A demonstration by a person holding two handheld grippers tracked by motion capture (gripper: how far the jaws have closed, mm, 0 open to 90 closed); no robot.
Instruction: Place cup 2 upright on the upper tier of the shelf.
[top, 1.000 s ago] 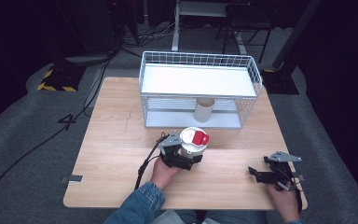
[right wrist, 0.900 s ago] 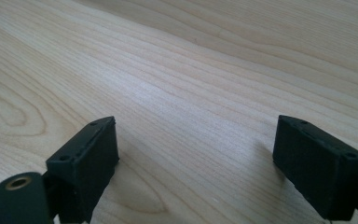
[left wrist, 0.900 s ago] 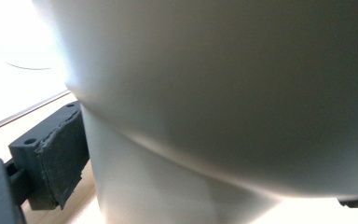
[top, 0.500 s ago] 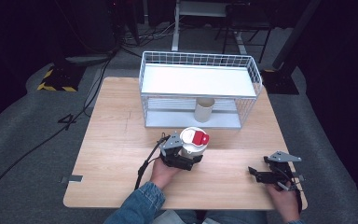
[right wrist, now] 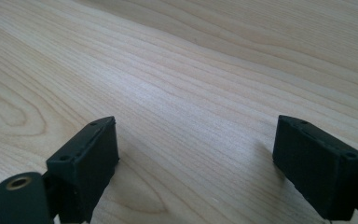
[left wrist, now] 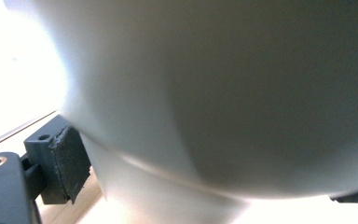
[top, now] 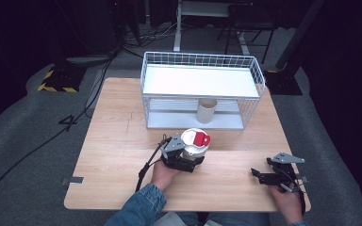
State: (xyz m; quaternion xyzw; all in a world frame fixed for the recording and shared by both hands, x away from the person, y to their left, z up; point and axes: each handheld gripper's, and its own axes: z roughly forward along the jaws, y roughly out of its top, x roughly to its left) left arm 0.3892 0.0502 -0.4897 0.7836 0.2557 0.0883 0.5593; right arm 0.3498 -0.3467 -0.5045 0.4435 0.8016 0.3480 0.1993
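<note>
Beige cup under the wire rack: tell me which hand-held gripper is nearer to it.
Left. The left hand-held gripper sits just in front of the beige cup; the right hand-held gripper is farther, toward the table's right edge.

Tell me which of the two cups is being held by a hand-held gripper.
The white cup with the red-marked lid, clamped in the left hand-held gripper at the table's front. The plain beige cup stands alone on the wire rack's lower shelf.

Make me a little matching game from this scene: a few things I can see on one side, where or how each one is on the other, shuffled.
Things:
1. white cup with red lid
2. beige cup
3. right claw
4. wire rack

Places or states:
A. lower shelf of the rack
B. far half of the table
C. gripped by the left claw
D. open, holding nothing

Pairs: 1-C, 2-A, 3-D, 4-B
</note>
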